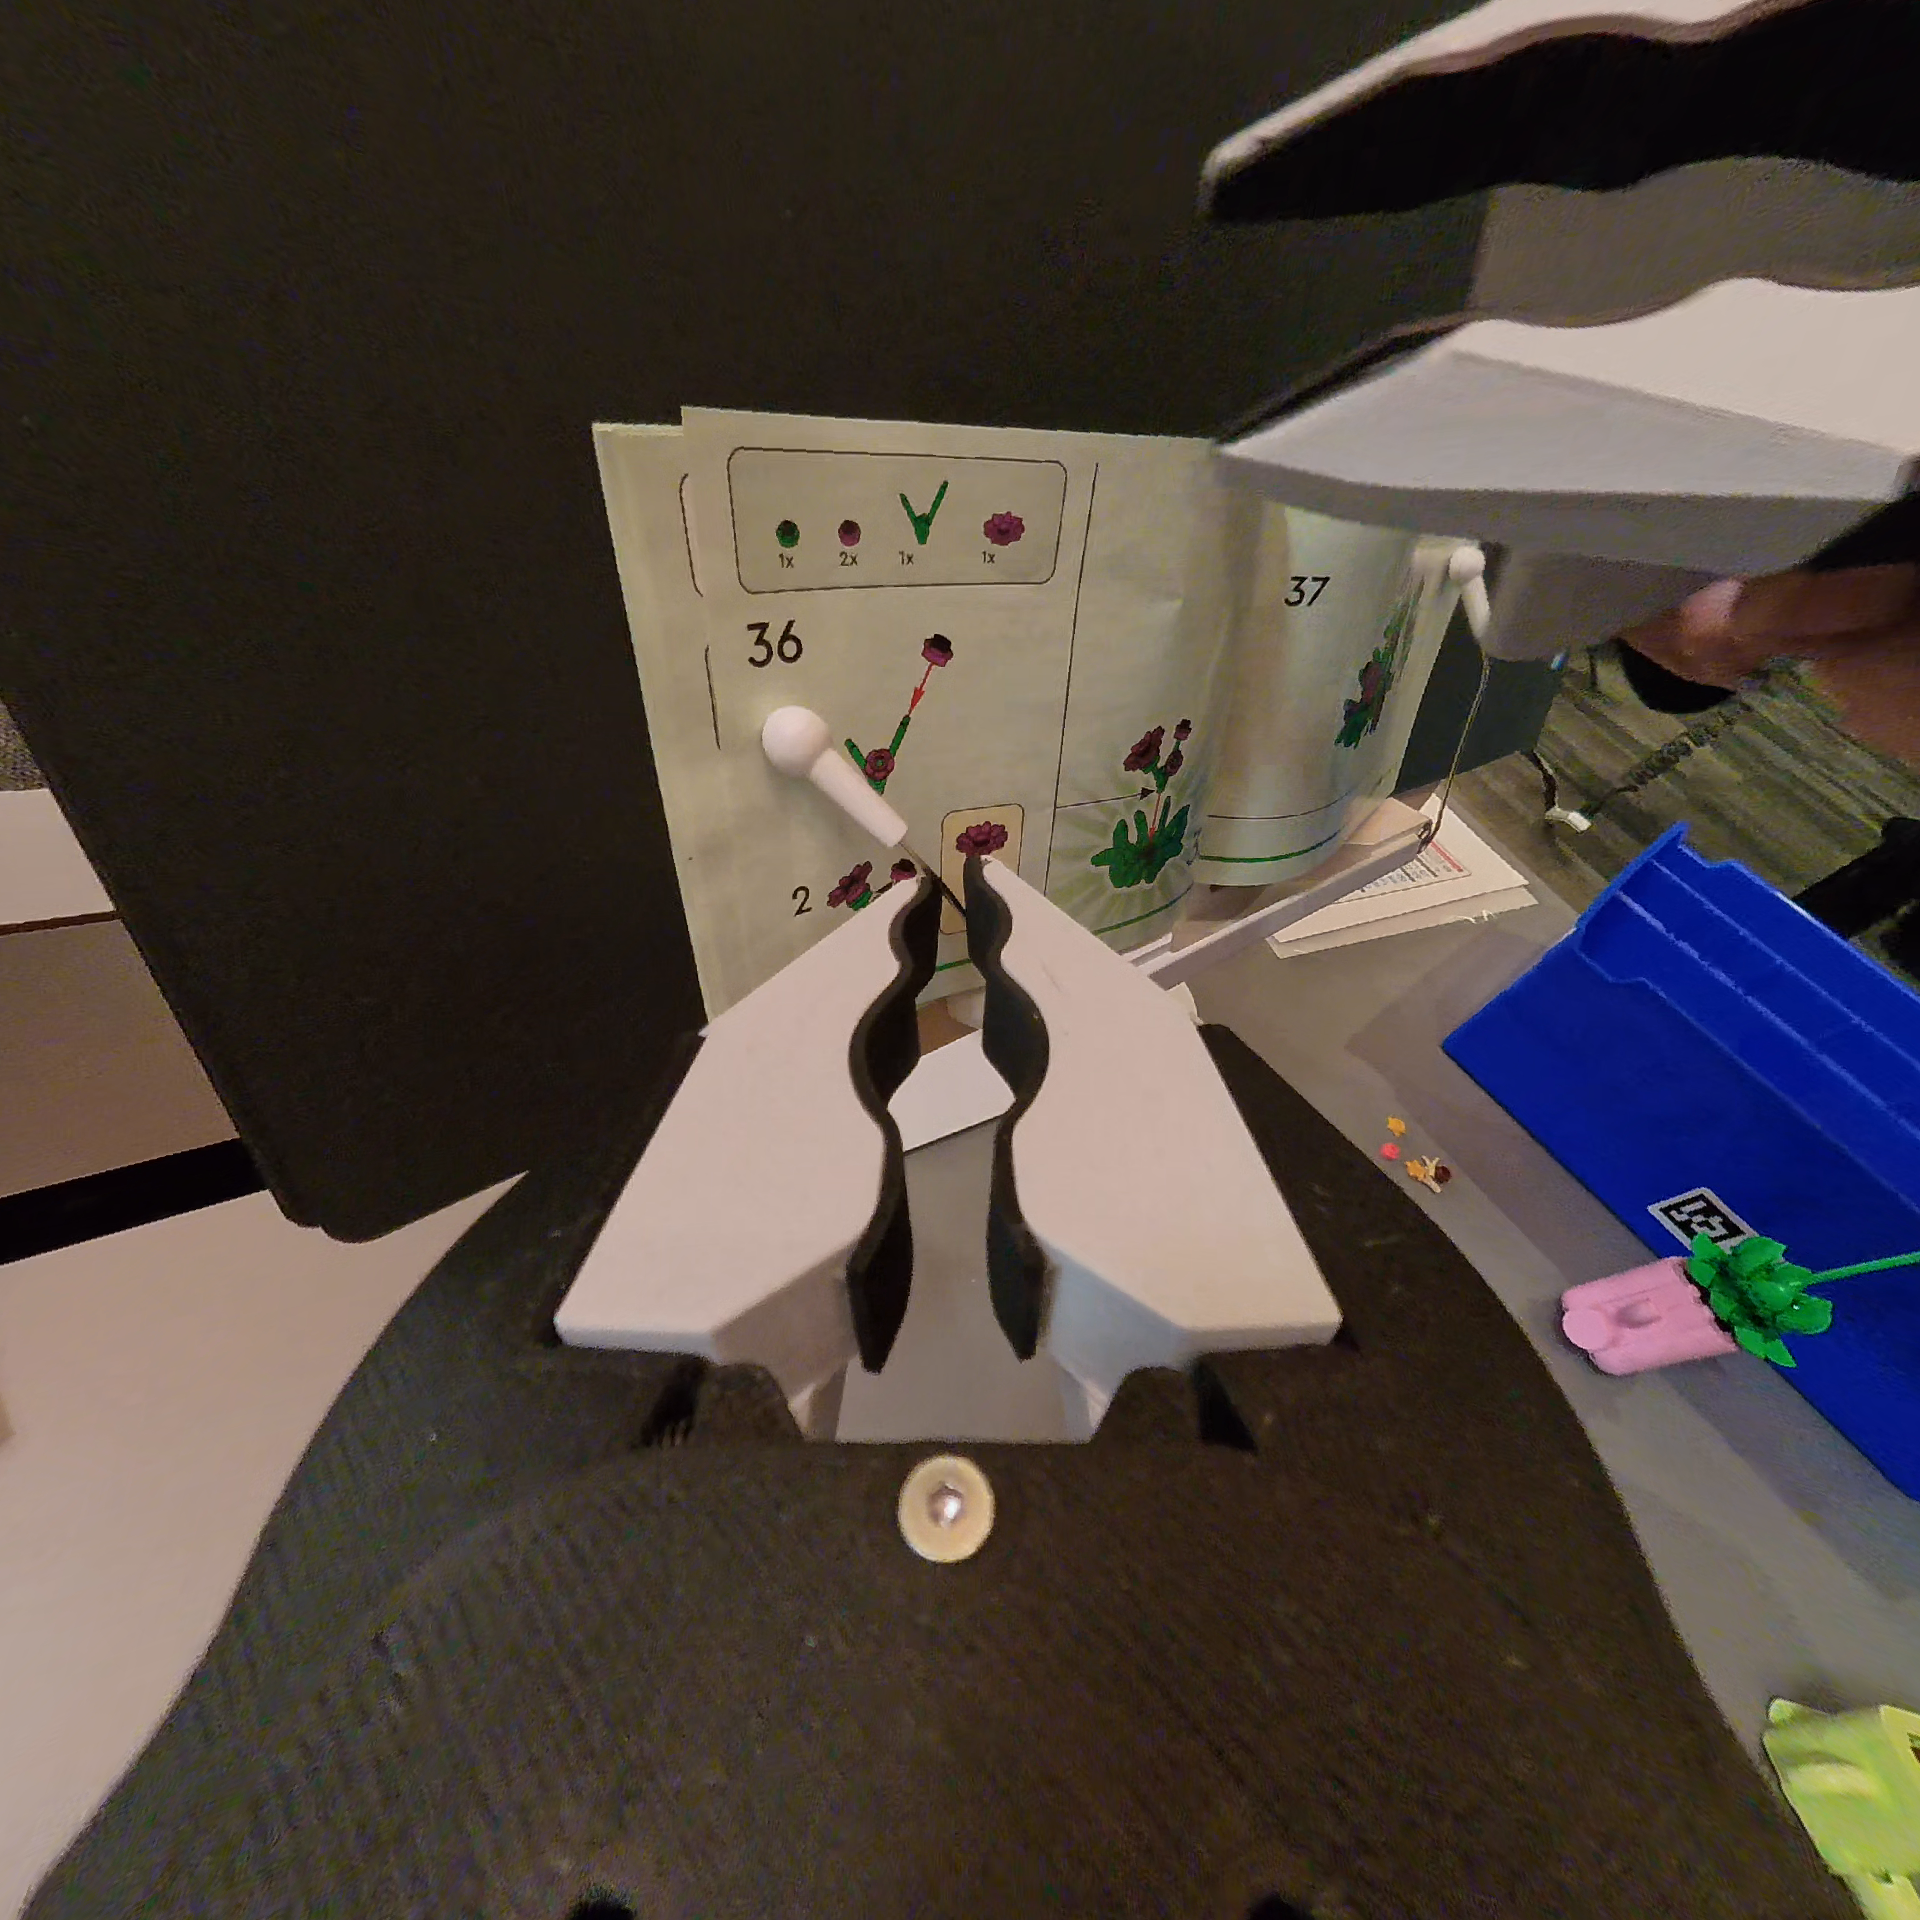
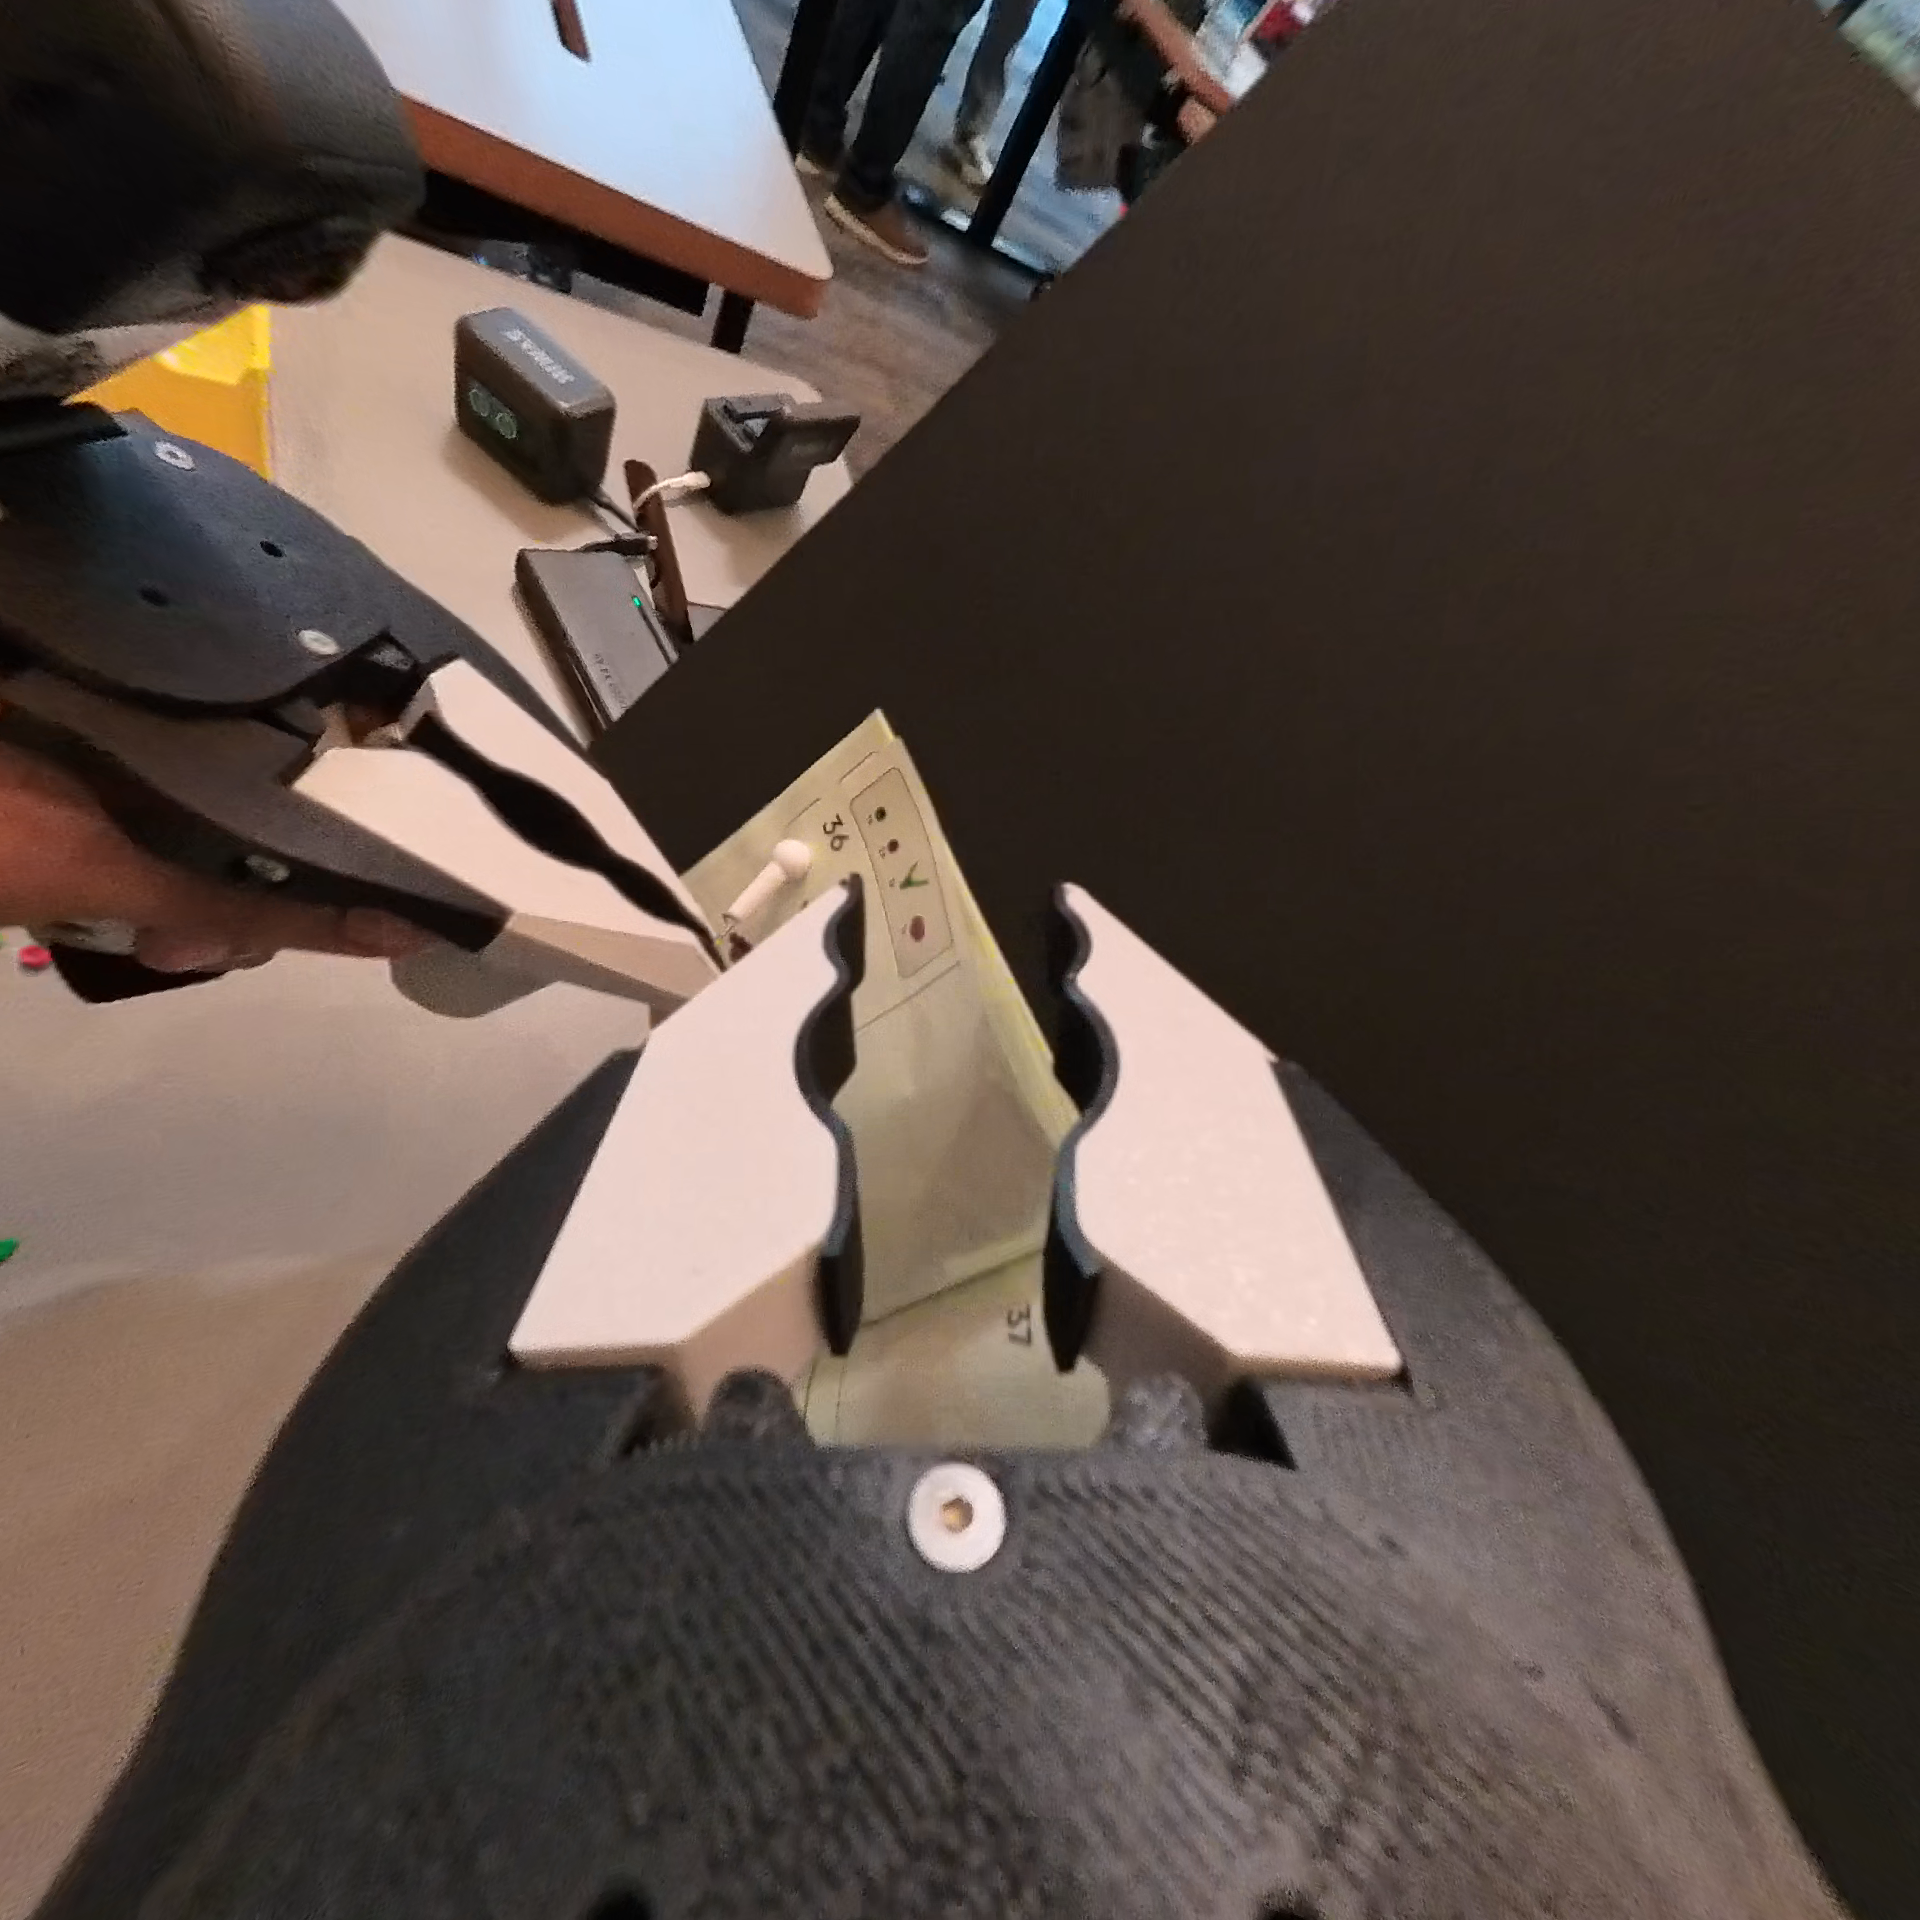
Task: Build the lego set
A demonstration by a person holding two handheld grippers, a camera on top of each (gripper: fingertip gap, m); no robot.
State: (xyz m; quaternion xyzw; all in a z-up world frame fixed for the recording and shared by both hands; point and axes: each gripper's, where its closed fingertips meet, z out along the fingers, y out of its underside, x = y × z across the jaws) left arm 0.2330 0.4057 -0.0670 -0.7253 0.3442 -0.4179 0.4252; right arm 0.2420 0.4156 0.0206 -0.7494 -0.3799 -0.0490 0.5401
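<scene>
Left wrist view shows the left gripper [image 1: 951,883] nearly clenched, perhaps pinching a tiny dark piece at the pale-green instruction booklet [image 1: 883,665], while the half-built pink pot with green leaves [image 1: 1683,1314] lies lower right and the right gripper [image 2: 961,904] gapes empty.

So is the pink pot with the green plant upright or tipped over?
Tipped: the pink pot lies on its side, stem pointing sideways.

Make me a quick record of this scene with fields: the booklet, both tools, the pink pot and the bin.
booklet: upright, open, pinned by white pegs
left tool: shut, tips at booklet page
right tool: open, empty, facing booklet
pink pot: on its side, green plant in it, beside blue bin
</scene>
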